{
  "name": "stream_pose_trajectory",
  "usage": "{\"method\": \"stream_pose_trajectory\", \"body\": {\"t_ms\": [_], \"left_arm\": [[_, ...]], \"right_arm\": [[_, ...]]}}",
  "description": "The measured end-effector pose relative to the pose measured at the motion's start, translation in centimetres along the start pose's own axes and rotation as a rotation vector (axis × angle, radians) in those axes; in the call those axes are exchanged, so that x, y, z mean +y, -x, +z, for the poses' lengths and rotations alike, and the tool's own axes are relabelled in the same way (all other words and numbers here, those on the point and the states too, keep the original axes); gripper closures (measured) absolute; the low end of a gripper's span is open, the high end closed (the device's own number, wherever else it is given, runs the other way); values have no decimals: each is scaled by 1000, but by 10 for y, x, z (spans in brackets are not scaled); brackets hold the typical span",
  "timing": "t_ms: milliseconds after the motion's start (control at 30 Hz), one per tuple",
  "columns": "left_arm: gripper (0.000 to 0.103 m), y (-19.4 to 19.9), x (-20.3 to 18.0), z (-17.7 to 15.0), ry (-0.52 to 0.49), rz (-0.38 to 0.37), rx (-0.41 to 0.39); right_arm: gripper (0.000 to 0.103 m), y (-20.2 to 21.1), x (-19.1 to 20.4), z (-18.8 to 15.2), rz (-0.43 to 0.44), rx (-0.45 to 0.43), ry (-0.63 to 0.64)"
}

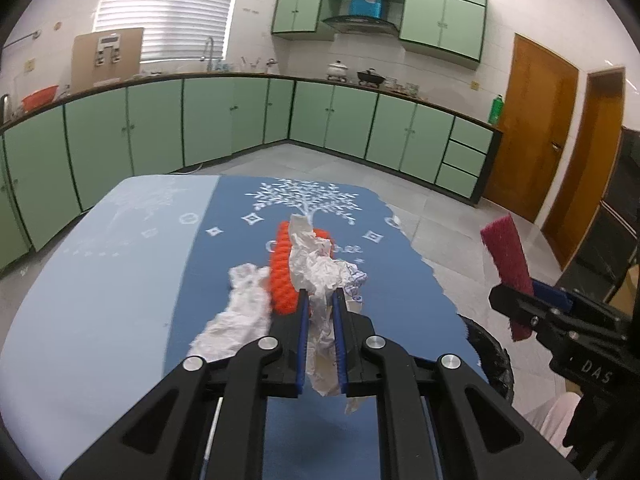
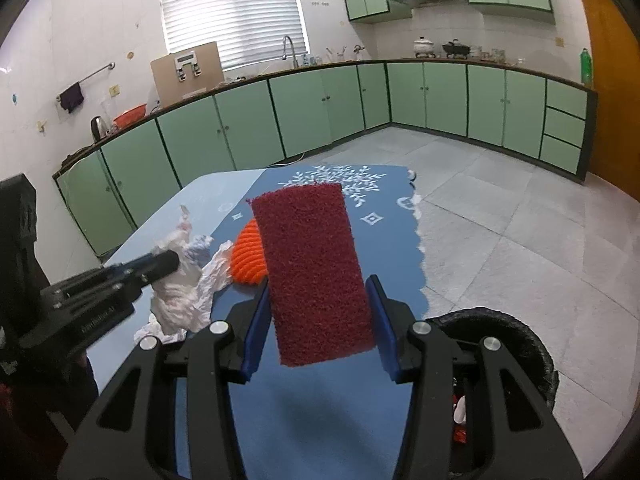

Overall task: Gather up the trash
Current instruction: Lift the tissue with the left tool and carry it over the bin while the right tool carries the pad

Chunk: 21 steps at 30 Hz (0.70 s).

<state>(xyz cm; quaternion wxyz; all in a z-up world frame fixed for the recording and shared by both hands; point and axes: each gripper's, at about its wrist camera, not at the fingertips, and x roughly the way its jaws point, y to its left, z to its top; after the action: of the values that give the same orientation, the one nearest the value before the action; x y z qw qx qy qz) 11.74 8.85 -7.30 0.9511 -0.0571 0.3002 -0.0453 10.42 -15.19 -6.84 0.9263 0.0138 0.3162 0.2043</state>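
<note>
While the right gripper [image 2: 318, 312] is clamped across the short width of a dark red scrub pad [image 2: 314, 270], the pad's long axis runs forward and slightly up along the fingers, standing clear of the table [image 2: 320, 420]. The black bin [image 2: 532, 344] sits low, just past the table's right edge and right of this gripper, so this is the nearer arm; I judge the next move to be a short swing right and down until the pad hangs over the opening, then a release. Inside the bin only a few red and white scraps show near the rim; the rest is hidden behind the gripper body.

To the left, the left gripper [image 1: 320, 300] is closed on a bunch of crumpled white paper [image 1: 316, 264], which trails back between its fingers and rises ahead of them. That paper lies farther from the bin, and it would have to cross the table to the right; the bin shows in the left view only as a dark rim [image 1: 494, 356] at the table edge.

Farther on, an orange bumpy scrubber [image 1: 282, 268] lies on the blue cloth, long axis pointing away, touching the held paper. Just left of it rests a second white wad [image 1: 236, 312]. Both look still to be collected.
</note>
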Motion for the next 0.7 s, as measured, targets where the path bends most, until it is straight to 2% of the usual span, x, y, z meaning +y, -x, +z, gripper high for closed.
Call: {"method": "stream_pose_trajectory", "body": {"t_ms": [367, 700], "left_arm": [[91, -10, -50, -6, -65, -70, 25], [92, -32, -116, 0, -125, -201, 28]], "right_arm": [[58, 26, -37, -1, -63, -26, -42], [58, 43, -98, -11, -174, -20, -102]]}}
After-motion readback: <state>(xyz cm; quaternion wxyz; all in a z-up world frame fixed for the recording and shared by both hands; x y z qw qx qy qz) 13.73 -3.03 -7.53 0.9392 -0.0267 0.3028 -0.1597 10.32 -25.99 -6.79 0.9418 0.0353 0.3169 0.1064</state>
